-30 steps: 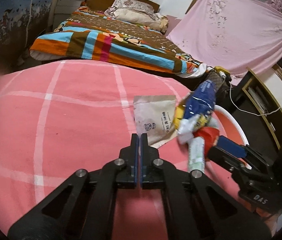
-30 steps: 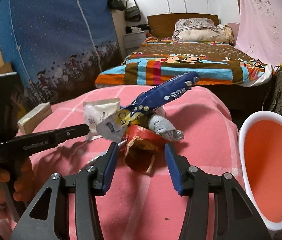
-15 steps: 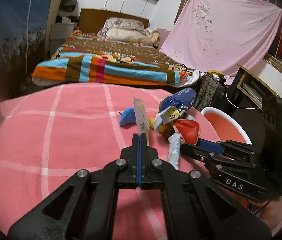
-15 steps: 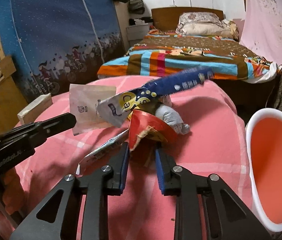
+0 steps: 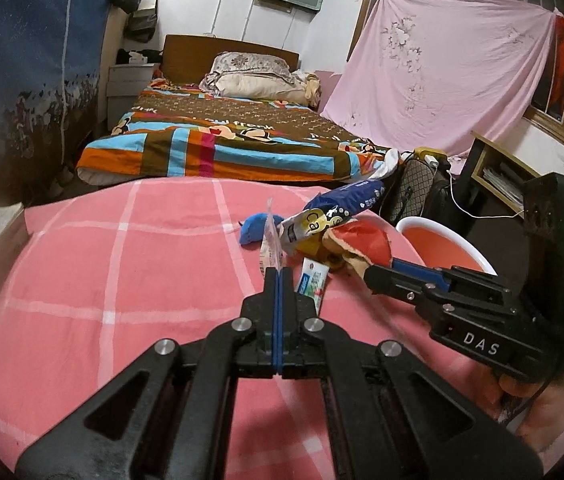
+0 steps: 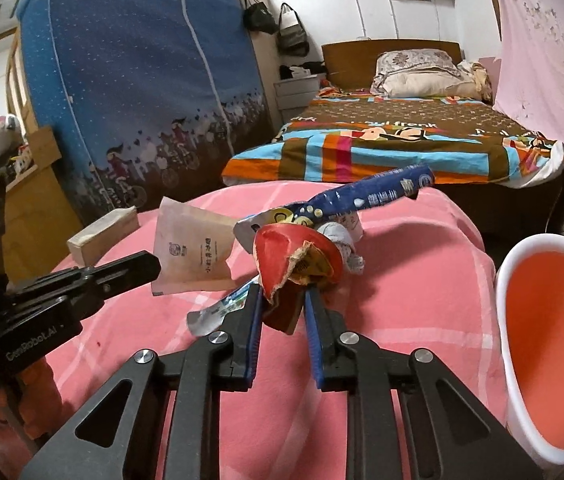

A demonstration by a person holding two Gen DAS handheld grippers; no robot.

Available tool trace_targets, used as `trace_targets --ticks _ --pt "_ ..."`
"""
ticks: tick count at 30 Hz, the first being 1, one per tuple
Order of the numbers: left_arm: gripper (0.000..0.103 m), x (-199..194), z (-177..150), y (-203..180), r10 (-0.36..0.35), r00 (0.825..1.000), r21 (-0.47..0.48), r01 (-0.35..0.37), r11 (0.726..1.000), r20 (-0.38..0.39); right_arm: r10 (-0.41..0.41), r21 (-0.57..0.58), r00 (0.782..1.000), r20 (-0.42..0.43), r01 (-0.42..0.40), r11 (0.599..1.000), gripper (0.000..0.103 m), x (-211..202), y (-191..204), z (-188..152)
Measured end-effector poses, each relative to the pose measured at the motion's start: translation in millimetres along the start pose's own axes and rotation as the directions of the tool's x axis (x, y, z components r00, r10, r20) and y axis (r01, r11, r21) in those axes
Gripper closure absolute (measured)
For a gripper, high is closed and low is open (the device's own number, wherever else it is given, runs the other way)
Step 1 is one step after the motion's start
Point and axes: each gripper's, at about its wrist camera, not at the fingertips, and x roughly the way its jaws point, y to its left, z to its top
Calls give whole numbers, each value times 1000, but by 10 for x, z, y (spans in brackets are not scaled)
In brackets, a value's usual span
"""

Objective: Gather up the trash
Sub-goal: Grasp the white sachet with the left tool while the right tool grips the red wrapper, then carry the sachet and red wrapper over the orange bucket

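Note:
A heap of trash lies on the pink checked bedcover (image 5: 122, 280). My left gripper (image 5: 278, 274) is shut on a beige paper pouch (image 5: 271, 240), which stands edge-on above its tips and shows flat in the right wrist view (image 6: 194, 252). My right gripper (image 6: 282, 304) is closing its jaws on a crumpled red wrapper (image 6: 294, 252), pinched between the blue pads. A long blue snack bag (image 6: 378, 194), a grey rag (image 6: 344, 242) and a white sachet (image 6: 218, 312) lie against the wrapper. An orange bin with a white rim (image 6: 502, 280) stands to the right.
A small blue object (image 5: 252, 230) lies behind the pouch. A boxy pale block (image 6: 102, 232) rests at the bedcover's left edge. Beyond are a bed with a striped quilt (image 6: 394, 144), a blue fabric wardrobe (image 6: 142, 80) and a checked handbag (image 5: 418, 188) beside the bin.
The left gripper took hold of the pouch and raised it off the cover, turning it edge-on. The right jaws went from wide apart to pinching the red wrapper.

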Motion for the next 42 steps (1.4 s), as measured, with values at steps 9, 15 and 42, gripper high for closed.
trace_targets --ticks 9,15,42 --pt "103 -64 -146 104 -6 997 -31 3 999 -77 -36 -63 998 -54 33 997 81 -91 64 -105" --pt "93 77 -180 227 -17 988 -113 -1 994 -157 -47 -56 994 -100 42 998 65 -19 16 -149" --pt "103 171 -90 367 12 992 -195 -37 980 -126 -12 1 997 -76 12 1000 83 86 -59 -49"
